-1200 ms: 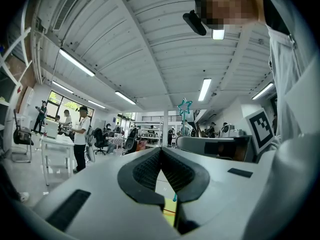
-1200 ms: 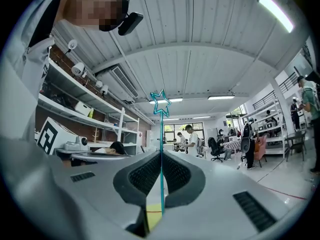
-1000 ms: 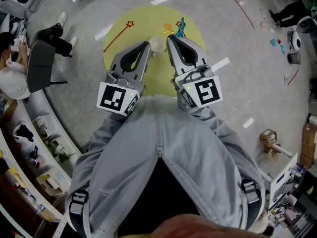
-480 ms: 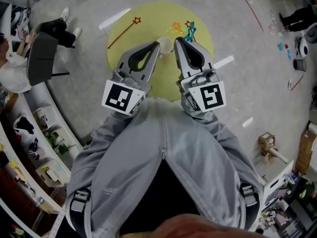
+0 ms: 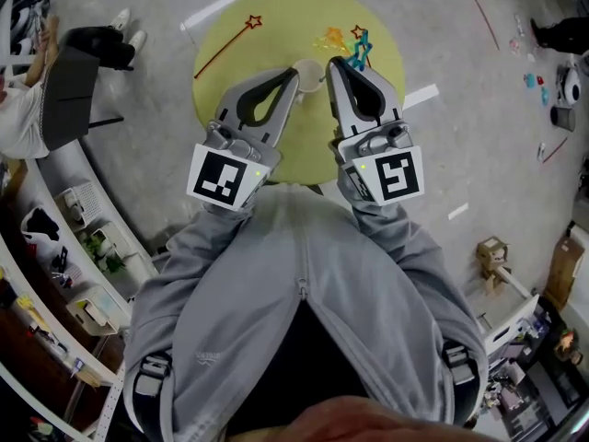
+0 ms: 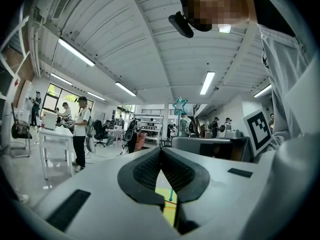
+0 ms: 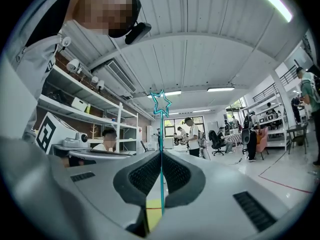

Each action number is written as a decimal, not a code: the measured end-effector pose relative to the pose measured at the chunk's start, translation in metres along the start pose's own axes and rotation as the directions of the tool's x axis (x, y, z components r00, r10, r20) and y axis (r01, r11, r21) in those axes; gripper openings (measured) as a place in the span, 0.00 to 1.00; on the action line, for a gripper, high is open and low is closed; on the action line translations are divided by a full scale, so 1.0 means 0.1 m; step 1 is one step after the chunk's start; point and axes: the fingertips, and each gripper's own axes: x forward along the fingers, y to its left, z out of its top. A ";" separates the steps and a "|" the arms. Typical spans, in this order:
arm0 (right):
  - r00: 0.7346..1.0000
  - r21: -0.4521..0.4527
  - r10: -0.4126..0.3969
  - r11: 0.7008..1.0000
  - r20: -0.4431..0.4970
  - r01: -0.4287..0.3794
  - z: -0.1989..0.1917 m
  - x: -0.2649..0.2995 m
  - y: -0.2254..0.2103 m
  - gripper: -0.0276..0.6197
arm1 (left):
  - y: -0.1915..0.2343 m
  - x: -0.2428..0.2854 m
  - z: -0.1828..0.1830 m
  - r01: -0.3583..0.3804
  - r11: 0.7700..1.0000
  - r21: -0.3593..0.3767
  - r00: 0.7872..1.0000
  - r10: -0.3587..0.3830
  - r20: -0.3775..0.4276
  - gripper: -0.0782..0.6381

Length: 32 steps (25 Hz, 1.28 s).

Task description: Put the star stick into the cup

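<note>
Right gripper view shows my right claw point(image 7: 161, 154) clamped shut on the star stick point(image 7: 162, 131). The thin teal shaft stands upright between the pads, with the outlined star above the jaws and a short tail below them.

From the head view, that claw's tip sits just right of the cup point(image 5: 308, 70). My left claw point(image 5: 296, 73) sits just left of it, jaws closed together on nothing. A red stick point(image 5: 225, 49) lies well left of the cup, and some orange stars point(image 5: 331, 40) lie just beyond it.

I judge this to be the carry step, nearly done: the stick is gripped and brought up beside the cup but not yet over its mouth. Next I need to slide the stick's lower end across above the rim and lower it inside. I should keep it upright and open the pads only once the tail is inside.

The shaft looks slick, stiff and very slender, so it could pivot in the grip. The pads are black and ribbed, probably rubber, set in smooth grey shells. The cup is small, pale and round with an open top, and it looks light enough to tip if nudged. It stands on a round, flat yellow table point(image 5: 285, 17) with a matte top.
</note>
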 end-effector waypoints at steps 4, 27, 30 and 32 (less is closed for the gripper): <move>1.000 0.006 0.001 1.000 -0.004 -0.001 -0.14 0.11 -0.11 0.10 | 0.09 0.12 -0.16 0.003 1.000 -0.003 1.000 -0.003 -0.018 0.13; 0.997 0.057 -0.024 0.998 -0.069 0.028 -1.35 0.43 -0.54 0.10 | 0.44 0.51 -1.37 0.040 0.999 -0.019 0.994 -0.041 -0.101 0.13; 0.996 0.075 -0.031 0.996 -0.080 0.037 -1.53 0.45 -0.58 0.10 | 0.47 0.53 -1.57 0.042 0.999 -0.025 0.992 -0.044 -0.117 0.13; 0.995 0.083 -0.035 0.996 -0.088 0.043 -1.65 0.46 -0.60 0.10 | 0.50 0.54 -1.70 0.042 0.999 -0.033 0.990 -0.045 -0.131 0.13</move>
